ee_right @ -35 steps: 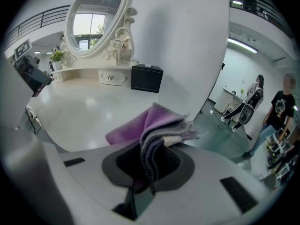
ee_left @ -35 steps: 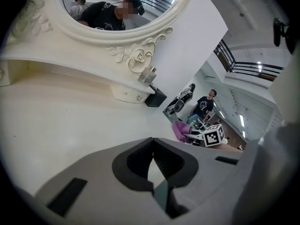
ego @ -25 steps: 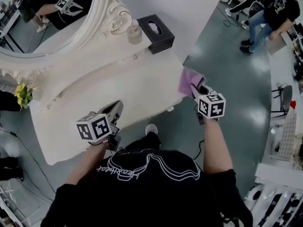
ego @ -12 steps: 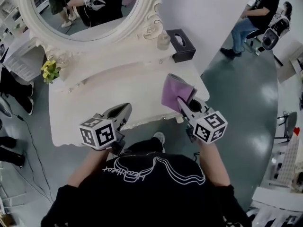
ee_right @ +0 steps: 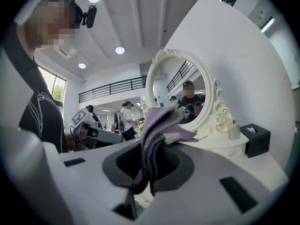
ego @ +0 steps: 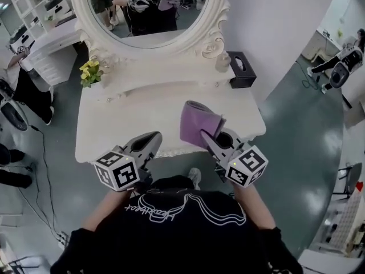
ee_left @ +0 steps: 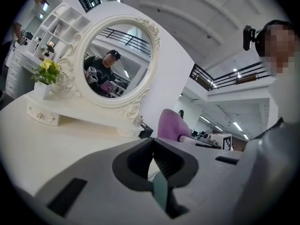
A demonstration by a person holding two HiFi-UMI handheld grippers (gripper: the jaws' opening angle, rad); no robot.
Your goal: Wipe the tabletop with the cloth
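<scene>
A purple cloth (ego: 198, 124) hangs folded over the front right of the white tabletop (ego: 137, 113), pinched in my right gripper (ego: 212, 137). In the right gripper view the cloth (ee_right: 157, 135) stands up between the closed jaws of that gripper (ee_right: 149, 172). My left gripper (ego: 149, 141) hovers at the table's front edge, left of the cloth, jaws pressed together with nothing between them. The left gripper view shows its shut jaws (ee_left: 152, 165), with the cloth (ee_left: 171, 125) off to the right.
An ornate oval mirror (ego: 149, 10) stands at the back of the table. Yellow flowers (ego: 90, 73) sit back left, a small bottle (ego: 223, 61) and a black tissue box (ego: 242, 70) back right. A white shelf unit (ego: 43, 44) is at the left; people stand far right.
My view swung left, bringing the table and mirror to the centre. The right gripper carried the cloth from past the table's right corner to above the front right of the tabletop.
</scene>
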